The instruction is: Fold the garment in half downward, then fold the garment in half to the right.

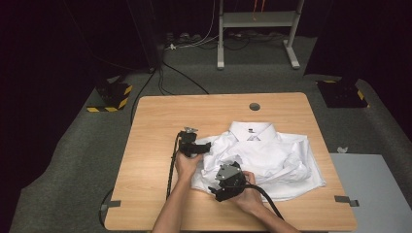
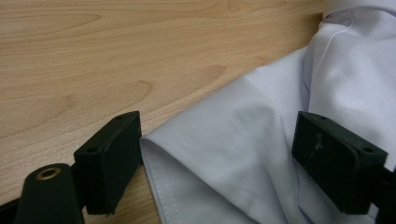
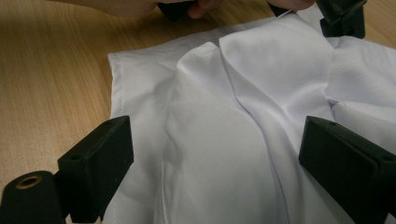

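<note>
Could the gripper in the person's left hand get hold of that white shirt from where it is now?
Probably yes. The left gripper stands open, a folded edge of the white shirt already lies between its jaws, and nothing blocks it on the table.

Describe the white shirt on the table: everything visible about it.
The shirt is white, thin woven cloth, partly folded and rumpled, lying flat on the wooden table with its collar at the far side. Its near left edge shows a stitched hem. The left gripper and right gripper both straddle cloth with jaws wide open, not pinching it.
</note>
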Motion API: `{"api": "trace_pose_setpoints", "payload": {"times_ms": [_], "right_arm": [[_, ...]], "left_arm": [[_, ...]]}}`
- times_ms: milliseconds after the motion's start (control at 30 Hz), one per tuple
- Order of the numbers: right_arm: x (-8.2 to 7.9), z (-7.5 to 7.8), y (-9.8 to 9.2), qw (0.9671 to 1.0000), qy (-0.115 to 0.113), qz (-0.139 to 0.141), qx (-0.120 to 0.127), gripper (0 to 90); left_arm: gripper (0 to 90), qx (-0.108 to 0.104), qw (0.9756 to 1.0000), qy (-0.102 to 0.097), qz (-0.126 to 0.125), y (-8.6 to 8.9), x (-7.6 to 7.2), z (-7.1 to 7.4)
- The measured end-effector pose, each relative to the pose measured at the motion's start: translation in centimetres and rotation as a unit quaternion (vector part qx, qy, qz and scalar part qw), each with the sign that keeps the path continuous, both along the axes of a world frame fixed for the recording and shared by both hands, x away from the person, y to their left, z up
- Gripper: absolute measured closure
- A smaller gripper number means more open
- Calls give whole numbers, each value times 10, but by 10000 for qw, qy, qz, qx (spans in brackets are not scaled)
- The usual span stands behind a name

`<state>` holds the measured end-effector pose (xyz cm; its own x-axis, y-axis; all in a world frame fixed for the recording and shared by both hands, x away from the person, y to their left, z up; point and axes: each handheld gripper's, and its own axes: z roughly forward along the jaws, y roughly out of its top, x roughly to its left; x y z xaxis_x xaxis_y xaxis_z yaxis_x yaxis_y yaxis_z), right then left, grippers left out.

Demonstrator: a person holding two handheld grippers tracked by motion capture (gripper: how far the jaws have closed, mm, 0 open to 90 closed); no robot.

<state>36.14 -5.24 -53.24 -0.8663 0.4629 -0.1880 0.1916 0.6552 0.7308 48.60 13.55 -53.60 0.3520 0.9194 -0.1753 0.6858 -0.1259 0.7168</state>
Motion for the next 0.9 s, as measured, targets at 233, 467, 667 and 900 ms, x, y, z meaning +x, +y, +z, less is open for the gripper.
{"api": "trace_pose_setpoints", "payload": {"times_ms": [233, 467, 667, 900], "right_arm": [[1, -5, 3, 10000, 8, -48, -87, 97], [3, -8, 6, 9998, -10, -148, -163, 108], [4, -8, 7, 9996, -40, -228, -165, 135], [4, -7, 8, 9993, -83, -282, -212, 154]], "left_arm": [[164, 53, 10000, -37, -11, -1, 1, -1], [187, 224, 9996, -185, -13, -5, -2, -3], [226, 335, 9990, -281, 4, -6, -3, -4], [279, 350, 9989, -319, -54, -7, -3, -4]]}}
